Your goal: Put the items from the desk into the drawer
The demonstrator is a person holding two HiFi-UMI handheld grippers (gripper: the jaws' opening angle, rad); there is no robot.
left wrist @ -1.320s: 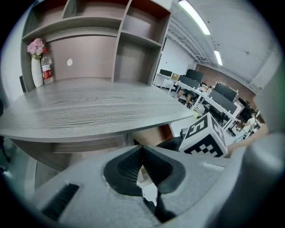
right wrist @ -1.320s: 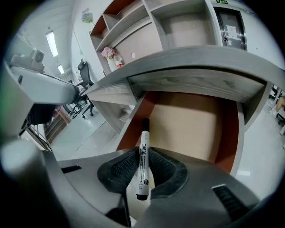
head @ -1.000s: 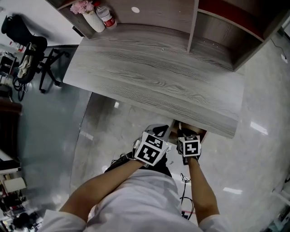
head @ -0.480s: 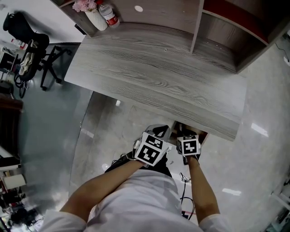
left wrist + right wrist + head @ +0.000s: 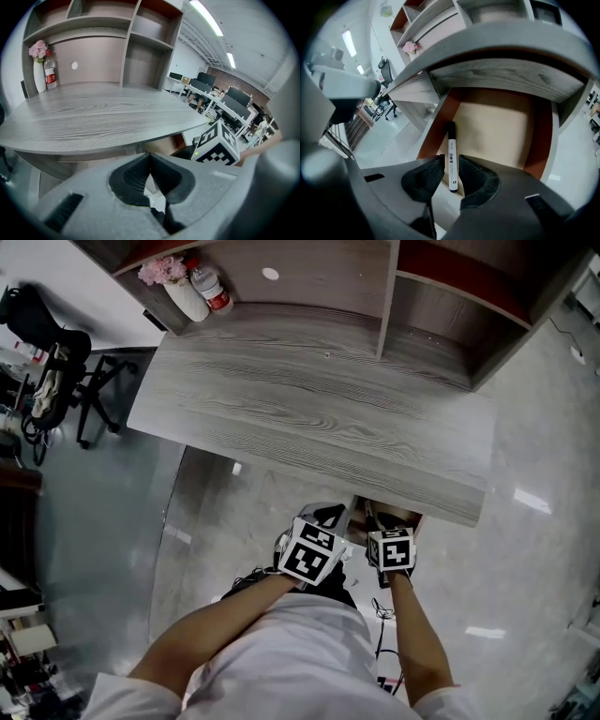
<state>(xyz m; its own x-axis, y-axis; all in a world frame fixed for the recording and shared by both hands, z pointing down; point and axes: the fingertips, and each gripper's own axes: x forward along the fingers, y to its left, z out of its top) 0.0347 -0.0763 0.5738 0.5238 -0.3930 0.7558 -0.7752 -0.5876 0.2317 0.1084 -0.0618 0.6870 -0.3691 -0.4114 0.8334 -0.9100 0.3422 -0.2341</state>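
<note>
Across the last second almost nothing moves. Both grippers stay low at the front of the desk (image 5: 319,418), at the mouth of the open drawer (image 5: 497,126) under its right end, and only the head view drifts a little. The right gripper (image 5: 450,163) keeps its jaws at a narrow gap with the tail of a marker pen (image 5: 451,150) between them. The pads sit close against both sides of the white barrel, and the black cap points into the drawer along its left wall. The pen looks gripped rather than lying loose, though the view does not fully settle that. The left gripper (image 5: 150,157) has its jaws pressed together with nothing between them, and it hangs just beside the right one, in front of the desk edge.

For the task this reads as the very end of a placement. The pen is already over the tan drawer floor but not yet let go, so parting the jaws is what remains. The desk top shows nothing loose in the working area, so this is probably the last item.

Count:
- one marker pen
- one drawer, open, with nothing else seen inside
- two grippers
- one vase (image 5: 186,298) holding pink flowers (image 5: 159,270)
- one bottle (image 5: 208,289) with a red label, standing beside the vase at the desk's far left corner
</note>
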